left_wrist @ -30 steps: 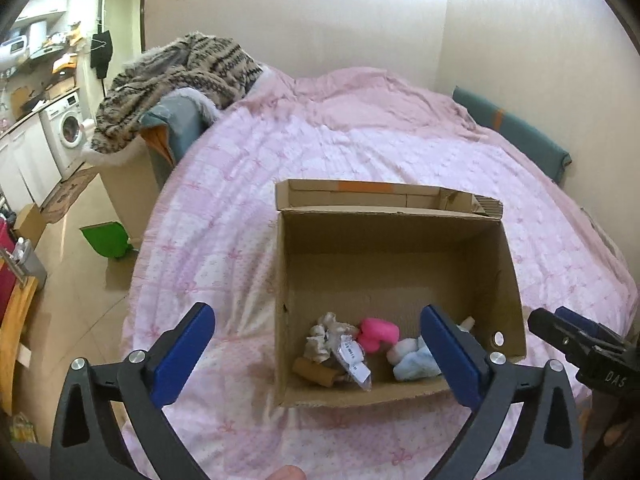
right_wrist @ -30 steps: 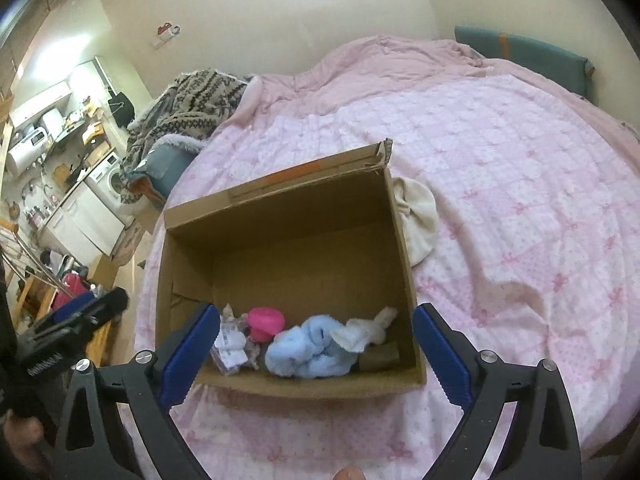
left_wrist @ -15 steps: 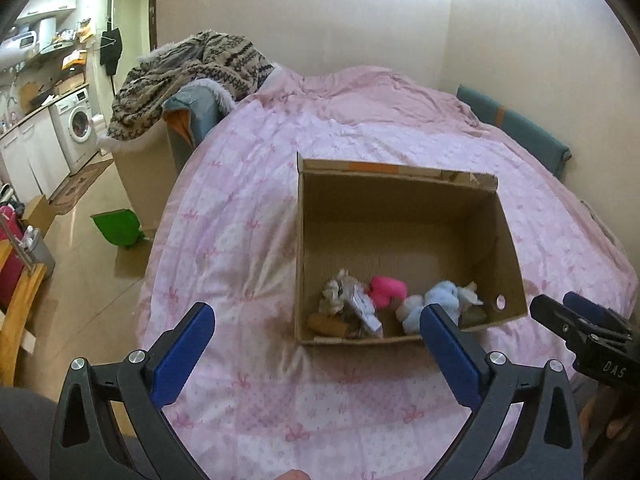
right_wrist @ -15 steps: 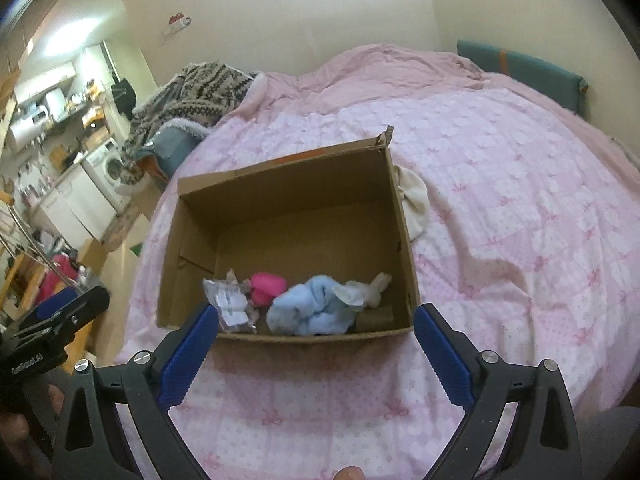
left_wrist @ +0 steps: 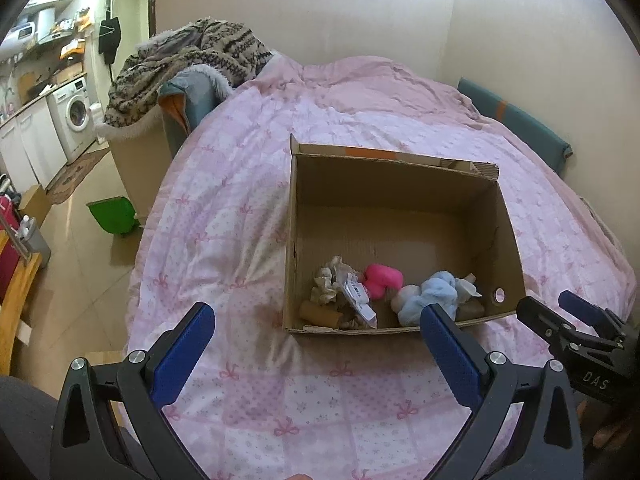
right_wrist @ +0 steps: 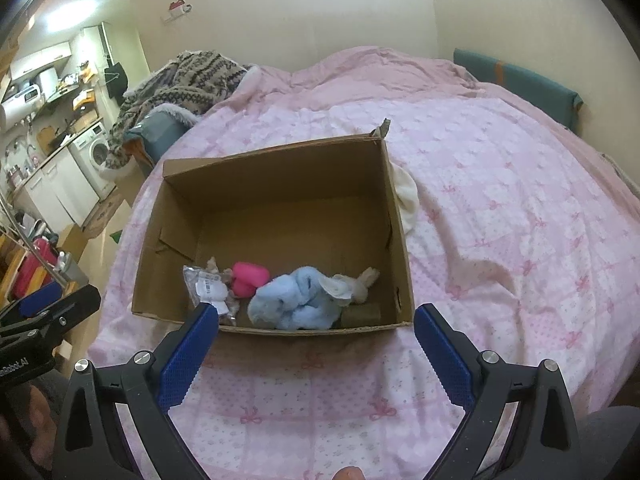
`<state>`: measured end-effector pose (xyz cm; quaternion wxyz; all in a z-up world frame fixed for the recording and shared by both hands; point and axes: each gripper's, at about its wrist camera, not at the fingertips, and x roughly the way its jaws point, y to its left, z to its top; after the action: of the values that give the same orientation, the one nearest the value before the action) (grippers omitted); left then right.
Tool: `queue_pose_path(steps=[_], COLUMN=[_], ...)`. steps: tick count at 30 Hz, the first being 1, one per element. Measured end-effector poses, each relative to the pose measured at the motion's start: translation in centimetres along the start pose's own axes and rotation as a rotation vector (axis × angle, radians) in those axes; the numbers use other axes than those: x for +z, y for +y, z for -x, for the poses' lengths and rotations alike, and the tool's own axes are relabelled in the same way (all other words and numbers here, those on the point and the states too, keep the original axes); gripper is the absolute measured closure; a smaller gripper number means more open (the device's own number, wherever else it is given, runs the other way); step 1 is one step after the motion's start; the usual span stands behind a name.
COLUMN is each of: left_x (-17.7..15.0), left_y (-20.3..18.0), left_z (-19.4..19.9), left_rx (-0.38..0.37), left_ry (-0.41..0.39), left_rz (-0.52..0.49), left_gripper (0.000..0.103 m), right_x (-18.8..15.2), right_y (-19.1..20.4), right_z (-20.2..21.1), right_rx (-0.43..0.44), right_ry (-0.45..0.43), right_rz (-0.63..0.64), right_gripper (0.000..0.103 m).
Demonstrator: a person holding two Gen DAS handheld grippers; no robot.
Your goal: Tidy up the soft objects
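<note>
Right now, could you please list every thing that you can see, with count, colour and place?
cardboard box: 1, brown, open, on the bed
pink soft toy: 1, pink, in the box, near side
blue plush: 1, light blue, in the box, right of the pink one
bagged item with label: 1, clear with white label, in the box, left end
beige soft piece: 1, cream, in the box beside the blue plush
white cloth: 1, white, on the bed behind the box's right wall
bed cover: 1, pink patterned
patterned blanket: 1, brown and cream, beyond the bed
washing machine: 1, white, far left
green bin: 1, on the floor
left gripper: open, blue pads
right gripper: open, blue pads
</note>
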<state>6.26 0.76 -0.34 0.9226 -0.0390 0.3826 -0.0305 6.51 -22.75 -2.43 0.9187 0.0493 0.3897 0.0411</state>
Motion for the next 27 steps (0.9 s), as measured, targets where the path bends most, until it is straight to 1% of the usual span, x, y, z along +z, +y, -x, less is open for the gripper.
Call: queue_pose_path(steps=[27], left_x=[0.03], left_y=[0.35], left_z=[-0.02], left_rx=[-0.001], left_ry=[0.009], left_rz=[0.014], left_gripper=[0.001], right_x=[0.33], right_y=[-0.22], right_z=[-0.29], right_rx=[-0.006], right_ry=[0.003], right_rz=[0.01], right_gripper=[0.0])
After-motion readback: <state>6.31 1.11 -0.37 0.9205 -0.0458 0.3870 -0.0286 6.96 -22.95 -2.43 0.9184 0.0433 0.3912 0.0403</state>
